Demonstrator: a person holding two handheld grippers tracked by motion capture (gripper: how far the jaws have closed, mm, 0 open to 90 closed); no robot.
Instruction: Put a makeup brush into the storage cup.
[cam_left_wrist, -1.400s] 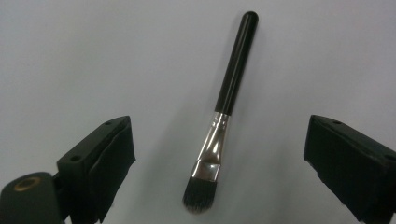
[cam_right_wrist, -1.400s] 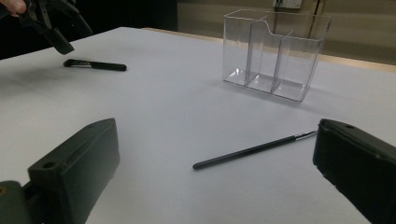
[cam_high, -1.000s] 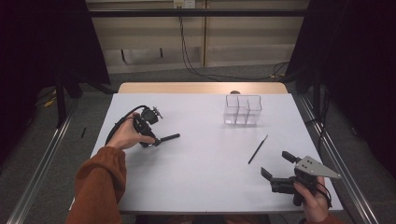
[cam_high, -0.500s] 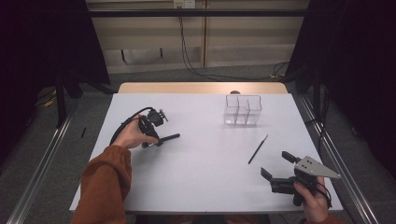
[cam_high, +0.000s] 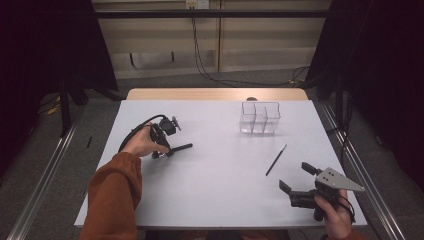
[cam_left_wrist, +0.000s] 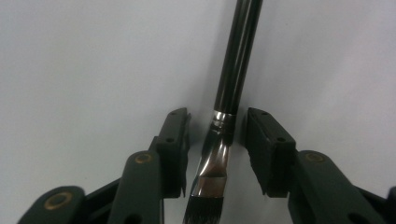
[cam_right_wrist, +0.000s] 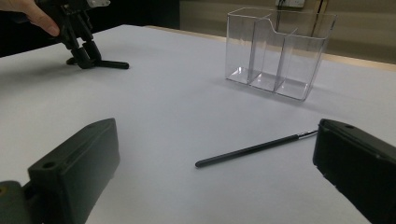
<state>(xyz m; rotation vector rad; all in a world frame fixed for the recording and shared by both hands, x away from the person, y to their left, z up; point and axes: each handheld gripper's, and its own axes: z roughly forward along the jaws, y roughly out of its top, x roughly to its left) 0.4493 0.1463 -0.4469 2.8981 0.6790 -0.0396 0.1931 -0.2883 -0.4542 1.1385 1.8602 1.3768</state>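
Observation:
A thick black brush with a metal ferrule lies on the white table, its handle pointing right. My left gripper points down over its bristle end. Its jaws have just been closing and stand either side of the ferrule, with a thin gap on each side. From the right gripper view, the left gripper rests by the brush handle. My right gripper is open at the front right. A thin black brush lies just ahead of it.
A clear plastic organizer with three compartments stands at the back right. A wooden strip runs along the table's far edge. Metal rails run along both sides of the table.
The left hand has shifted slightly toward the thick brush and settled lower over it. The right gripper has stayed where it was.

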